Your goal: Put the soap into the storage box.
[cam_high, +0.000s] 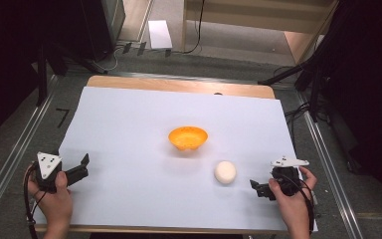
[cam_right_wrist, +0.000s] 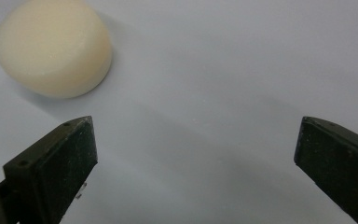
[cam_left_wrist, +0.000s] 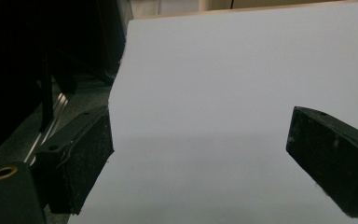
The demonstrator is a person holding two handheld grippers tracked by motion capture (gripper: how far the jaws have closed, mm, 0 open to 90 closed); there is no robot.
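Observation:
An orange bowl (cam_high: 188,137) stands empty near the middle of the white sheet (cam_high: 129,129). To its lower right lies a cream round lump (cam_high: 225,172), also at the upper left of the right gripper view (cam_right_wrist: 53,46). My right gripper (cam_high: 258,188) is held low just right of the lump, open, with nothing between its jaws (cam_right_wrist: 196,163). My left gripper (cam_high: 82,167) rests at the sheet's left edge, open and empty (cam_left_wrist: 200,163), pointing across bare white sheet.
The sheet covers a wooden table whose far edge (cam_high: 179,84) shows behind it. Metal rails (cam_high: 10,159) run along both sides. Dark stands and cables (cam_high: 298,74) sit beyond the far right corner. A person's hand holds each gripper.

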